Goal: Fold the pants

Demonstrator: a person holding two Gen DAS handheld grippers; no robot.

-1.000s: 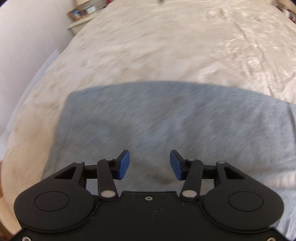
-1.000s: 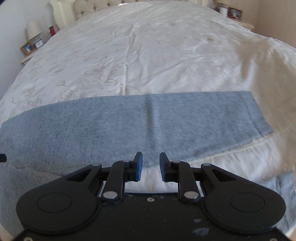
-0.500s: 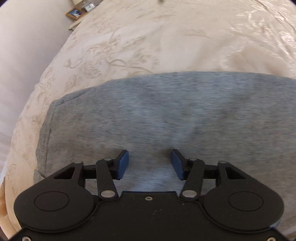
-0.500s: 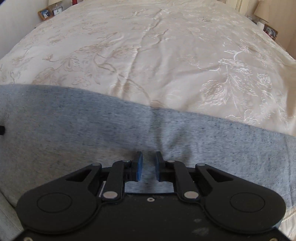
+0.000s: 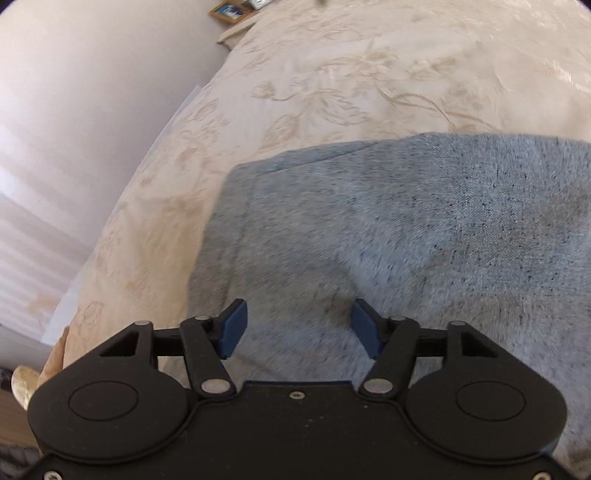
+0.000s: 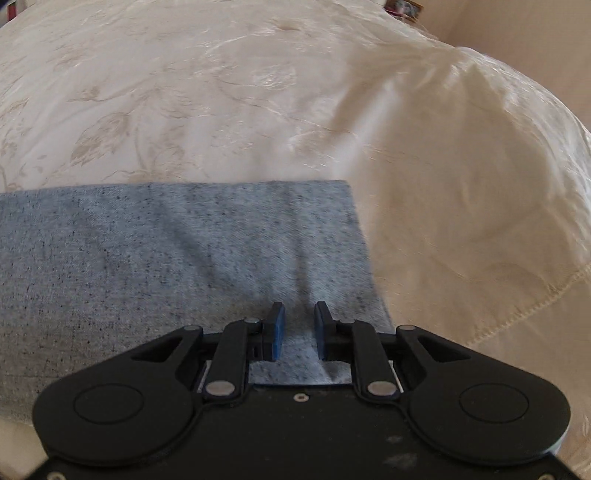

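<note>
Grey-blue pants (image 5: 406,240) lie flat on a cream embroidered bedspread (image 5: 369,74). My left gripper (image 5: 297,325) is open and empty, low over the pants near their left end. In the right wrist view the pants (image 6: 166,258) end in a straight edge at the right. My right gripper (image 6: 297,328) hovers over the cloth near that right end, with its blue pads a narrow gap apart; cloth shows between them, and I cannot tell whether they grip it.
The bedspread (image 6: 258,92) spreads beyond the pants and bunches into a stitched fold (image 6: 517,295) at the right. A pale wall (image 5: 74,129) runs along the bed's left side. A framed picture (image 5: 229,9) stands on a bedside table far back.
Both grippers have moved outward along the pants: the left toward the left end, the right toward the right end. The right gripper's gap has narrowed and widened slightly.
</note>
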